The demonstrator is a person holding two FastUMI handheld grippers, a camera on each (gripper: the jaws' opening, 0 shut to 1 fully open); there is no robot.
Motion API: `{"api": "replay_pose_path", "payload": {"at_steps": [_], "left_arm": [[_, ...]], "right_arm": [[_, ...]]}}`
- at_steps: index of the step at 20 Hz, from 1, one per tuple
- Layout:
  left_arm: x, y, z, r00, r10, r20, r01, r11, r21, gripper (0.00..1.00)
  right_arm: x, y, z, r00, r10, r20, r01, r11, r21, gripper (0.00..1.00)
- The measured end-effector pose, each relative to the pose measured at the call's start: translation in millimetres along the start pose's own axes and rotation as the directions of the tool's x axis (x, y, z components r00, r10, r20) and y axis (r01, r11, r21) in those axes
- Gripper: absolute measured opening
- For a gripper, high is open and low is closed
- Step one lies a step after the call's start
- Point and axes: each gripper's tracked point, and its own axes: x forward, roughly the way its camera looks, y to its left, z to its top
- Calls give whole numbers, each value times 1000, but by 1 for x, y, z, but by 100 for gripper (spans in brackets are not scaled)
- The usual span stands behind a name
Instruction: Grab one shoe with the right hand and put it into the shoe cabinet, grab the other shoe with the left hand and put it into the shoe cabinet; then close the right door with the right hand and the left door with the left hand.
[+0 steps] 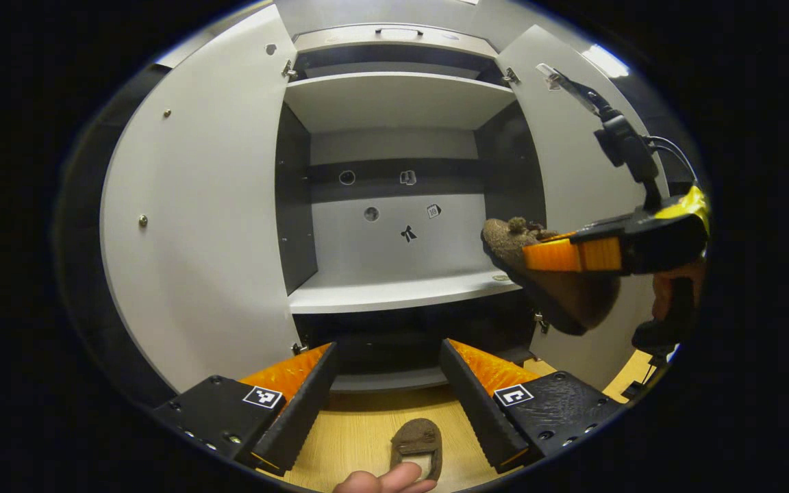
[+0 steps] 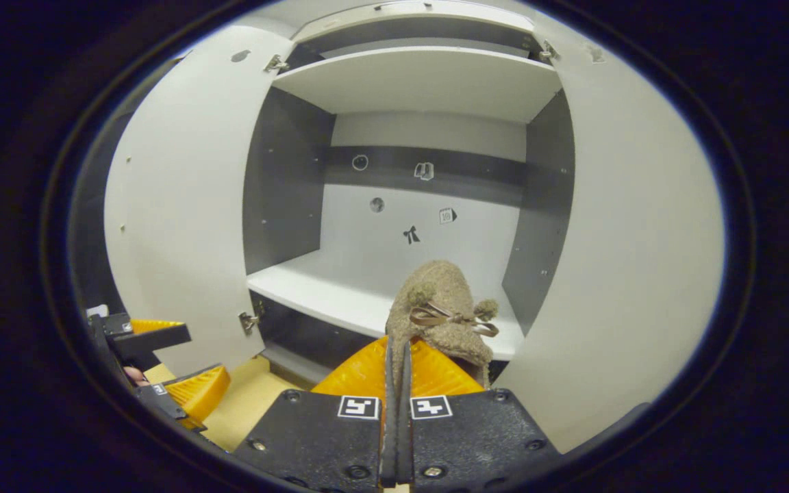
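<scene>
Grey cabinet, both doors swung wide, two shelves in view; wood floor in front. Left door at 9 o'clock in the left gripper view, right door at 2 o'clock. Middle shelf bare, small stickers on the back panel above it. Item one: brown fuzzy shoe with a bow, carried by the right gripper, fingers closed nearly together on its heel rim, toe pointing into the cabinet. In the left gripper view this shoe hangs at 3 o'clock, just beside the right door's inner edge and over the right end of the middle shelf, not yet resting on it. Item two: second shoe on the floor at 6 o'clock, below the left gripper, whose fingers stand wide apart and hold nothing; a fingertip shows just beside that shoe. Step in hand, by judgement: setting the first shoe on the middle shelf. To do it well, carry the shoe forward past the shelf's front lip and clear of the right door, level the sole, lower until it sits flat, and only then part the fingers. Place it toward the right half so the left half stays free for the second shoe. Withdraw straight back so the fingers do not drag the fuzzy rim out again. Keep the left gripper low and away from the right arm's path.
</scene>
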Motion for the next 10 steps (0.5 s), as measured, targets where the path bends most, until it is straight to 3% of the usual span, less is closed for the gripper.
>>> {"api": "replay_pose_path", "payload": {"at_steps": [6,10], "left_arm": [[-21,33,-17,996,76,-38,-77,997,-22,96],[-32,41,-21,996,89,-29,-89,996,14,96]], "right_arm": [[67,-31,40,997,-83,2,83,994,-72,4],[126,-45,44,994,-102,-46,101,995,-25,4]]}}
